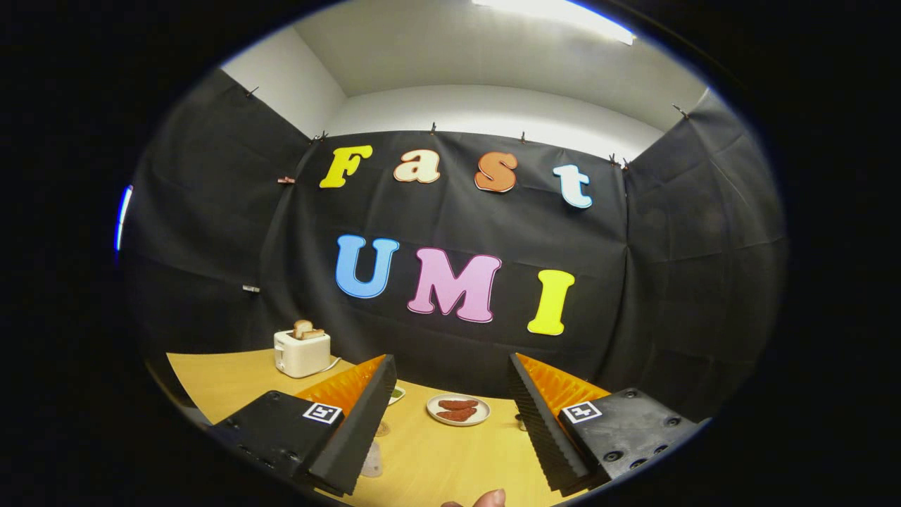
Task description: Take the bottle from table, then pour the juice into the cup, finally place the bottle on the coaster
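Black cloth [450, 232] hangs as the booth's wall on three sides well beyond the tongs [450, 415], pinned along its upper edge with small clips. Above it rise pale plain walls [486, 113] and a white ceiling, where a long strip light [556, 14] glows. Under and ahead of the tongs spreads a light wooden desk [436, 458], reaching back to the cloth.

The gripper [450, 415] hangs above the wooden table [436, 458], fingers spread wide with nothing between them. Beyond them sit a plate [457, 410] and a toaster [303, 352].
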Motion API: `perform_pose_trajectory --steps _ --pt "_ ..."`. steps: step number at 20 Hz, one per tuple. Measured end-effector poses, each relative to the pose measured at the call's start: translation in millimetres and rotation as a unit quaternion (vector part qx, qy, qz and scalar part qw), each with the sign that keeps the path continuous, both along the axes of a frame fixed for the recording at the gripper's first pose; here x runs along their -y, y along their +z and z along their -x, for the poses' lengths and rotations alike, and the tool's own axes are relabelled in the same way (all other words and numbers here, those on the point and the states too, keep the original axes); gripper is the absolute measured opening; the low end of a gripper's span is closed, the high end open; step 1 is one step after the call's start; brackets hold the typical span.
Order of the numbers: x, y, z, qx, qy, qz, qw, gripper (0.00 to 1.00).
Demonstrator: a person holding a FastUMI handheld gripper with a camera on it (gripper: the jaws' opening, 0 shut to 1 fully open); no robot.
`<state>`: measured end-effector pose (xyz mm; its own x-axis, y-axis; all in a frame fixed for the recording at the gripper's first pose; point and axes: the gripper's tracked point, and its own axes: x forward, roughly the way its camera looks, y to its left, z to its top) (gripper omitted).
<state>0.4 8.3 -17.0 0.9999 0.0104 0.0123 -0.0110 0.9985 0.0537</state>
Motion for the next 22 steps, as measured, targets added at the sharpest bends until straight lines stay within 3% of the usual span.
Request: perform_pose_trajectory --steps 9,22 --pt "-47 -65 -6 -0.011 0.011 -0.010 1.000 0.97" --pt "-126 -201 -7 -0.076 0.017 -0.008 0.997 0.97"
